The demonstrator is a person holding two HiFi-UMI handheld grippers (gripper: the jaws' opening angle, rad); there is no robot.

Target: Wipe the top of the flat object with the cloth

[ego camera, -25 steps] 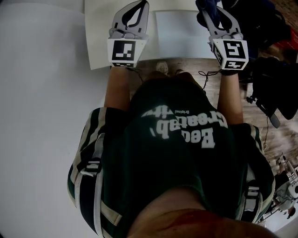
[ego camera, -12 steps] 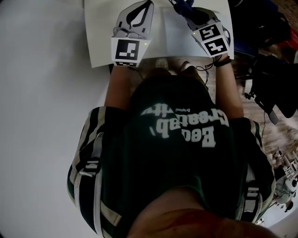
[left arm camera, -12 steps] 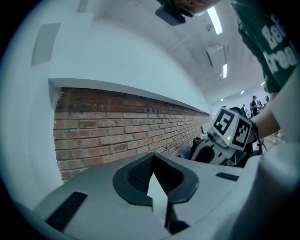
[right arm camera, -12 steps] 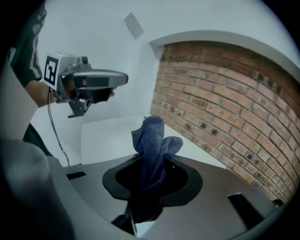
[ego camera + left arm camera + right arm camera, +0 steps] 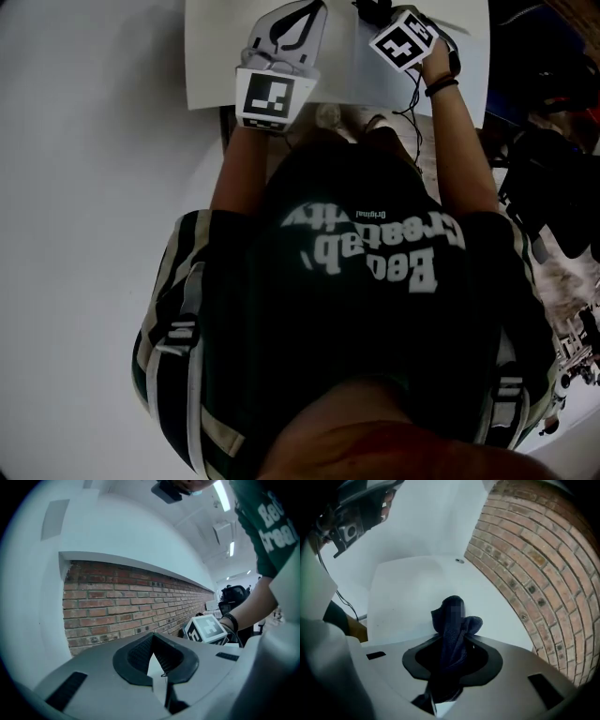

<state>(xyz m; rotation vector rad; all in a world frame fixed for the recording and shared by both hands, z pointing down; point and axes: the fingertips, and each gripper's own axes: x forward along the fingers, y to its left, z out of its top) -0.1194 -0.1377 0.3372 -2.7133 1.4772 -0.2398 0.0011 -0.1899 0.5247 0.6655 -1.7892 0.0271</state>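
Jaws of the right gripper (image 5: pixel 450 663) are clamped shut on a dark blue cloth (image 5: pixel 454 627), which bunches up and sticks out past the tips in the lower middle of the right gripper view. Beyond the cloth lies the flat white object (image 5: pixel 405 597), pale and smooth with a rounded corner, filling the centre of that view; whether the cloth touches it cannot be told. A red brick wall (image 5: pixel 534 569) curves down the right side of the frame. Jaws of the left gripper (image 5: pixel 161 674) are pressed together with nothing between them, at the bottom centre of the left gripper view. Past them the same brick wall crosses the middle of the frame under a white ledge, and at the right the other gripper's marker cube (image 5: pixel 206 629) shows beside a forearm wearing a dark wristband (image 5: pixel 231 620). In the head view both grippers sit at the top edge over the white surface, the left one just left of centre and the right one angled just right of it, with the person's dark green shirt (image 5: pixel 366 309) with white lettering filling the frame below.
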